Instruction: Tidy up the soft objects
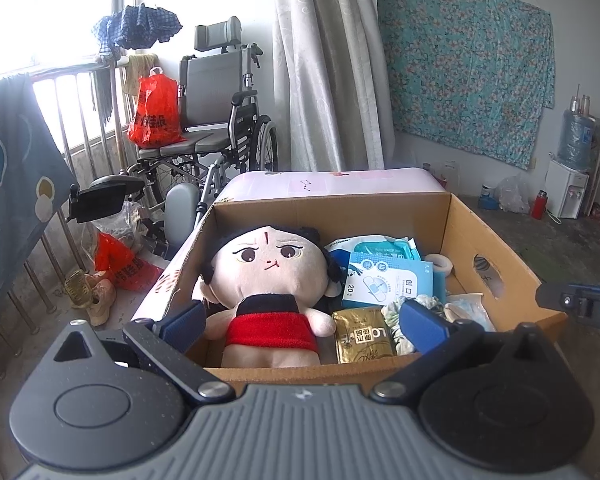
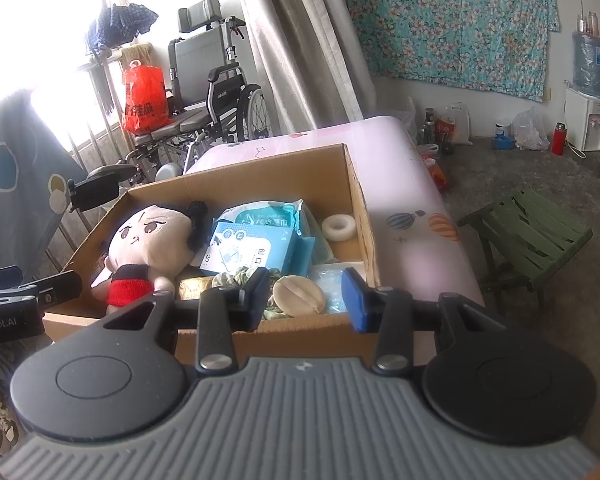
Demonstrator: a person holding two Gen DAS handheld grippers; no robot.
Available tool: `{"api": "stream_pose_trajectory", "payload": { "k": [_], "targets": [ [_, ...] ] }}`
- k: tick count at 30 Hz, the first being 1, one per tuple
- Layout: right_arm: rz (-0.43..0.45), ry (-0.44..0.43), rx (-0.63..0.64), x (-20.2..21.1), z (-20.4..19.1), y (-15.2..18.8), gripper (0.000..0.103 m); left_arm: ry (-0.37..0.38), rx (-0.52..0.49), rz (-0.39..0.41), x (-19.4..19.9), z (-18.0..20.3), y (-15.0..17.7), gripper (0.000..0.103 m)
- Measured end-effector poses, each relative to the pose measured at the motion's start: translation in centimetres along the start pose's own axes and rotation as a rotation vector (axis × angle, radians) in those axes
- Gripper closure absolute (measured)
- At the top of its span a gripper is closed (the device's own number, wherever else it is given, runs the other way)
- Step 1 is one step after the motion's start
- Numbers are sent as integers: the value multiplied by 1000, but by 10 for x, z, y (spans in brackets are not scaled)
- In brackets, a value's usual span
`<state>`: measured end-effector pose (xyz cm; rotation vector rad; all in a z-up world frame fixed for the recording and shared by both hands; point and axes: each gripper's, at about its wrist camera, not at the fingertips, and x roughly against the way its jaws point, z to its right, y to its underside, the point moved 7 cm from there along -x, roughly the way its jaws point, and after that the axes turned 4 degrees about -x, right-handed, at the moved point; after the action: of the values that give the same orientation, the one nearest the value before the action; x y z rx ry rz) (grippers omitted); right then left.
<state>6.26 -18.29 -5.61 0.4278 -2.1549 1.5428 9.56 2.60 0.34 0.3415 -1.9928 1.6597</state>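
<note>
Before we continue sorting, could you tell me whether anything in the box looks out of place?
The plush doll lies slumped against the cardboard box's left wall, and hard items such as the tape roll share the box.

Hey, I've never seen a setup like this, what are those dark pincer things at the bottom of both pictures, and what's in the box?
Those are two hand-held grippers, each carrying a wide-angle camera that looks along its fingers. One picture comes from the left gripper, the other from the right gripper. Both stand open and hold nothing. They hover at the near edge of a cardboard box resting on a pink surface. Inside lie a plush doll, a wet-wipes pack, a blue bandage box, a gold packet, a tape roll, a round beige pad and a scrunchie.
</note>
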Motion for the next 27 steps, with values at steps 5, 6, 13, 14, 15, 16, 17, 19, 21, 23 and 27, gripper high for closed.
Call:
{"api": "stream_pose_trajectory", "payload": {
  "k": [5, 6, 13, 14, 15, 16, 17, 19, 21, 23, 27],
  "targets": [
    [0, 3, -2, 1, 0, 2, 64, 26, 42, 0, 0, -2, 1, 0],
    [-1, 3, -3, 0, 1, 2, 64, 32, 51, -1, 0, -3, 1, 0],
    [-5, 7, -7, -1, 3, 3, 64, -13, 54, -15, -3, -7, 3, 0],
    [-7, 6, -7, -2, 3, 3, 64, -10, 56, -15, -3, -8, 3, 0],
    [-8, 7, -7, -2, 3, 3, 64, -8, 56, -15, -4, -7, 2, 0],
    [-8, 7, -7, -3, 3, 2, 64, -8, 53, -15, -4, -7, 3, 0],
    [-9, 6, -6, -3, 3, 2, 64, -7, 47, -14, -4, -6, 3, 0],
    [-10, 6, -7, -3, 3, 2, 64, -9, 42, -14, -4, -5, 3, 0],
    [-10, 6, -5, -3, 3, 2, 64, -13, 38, -14, -4, -4, 3, 0],
    [-10, 4, -4, -3, 3, 2, 64, -31, 20, -7, -4, -3, 3, 0],
    [-12, 2, -1, -5, 3, 2, 63, -58, -16, 13, -2, -2, 2, 0]
  ]
}}
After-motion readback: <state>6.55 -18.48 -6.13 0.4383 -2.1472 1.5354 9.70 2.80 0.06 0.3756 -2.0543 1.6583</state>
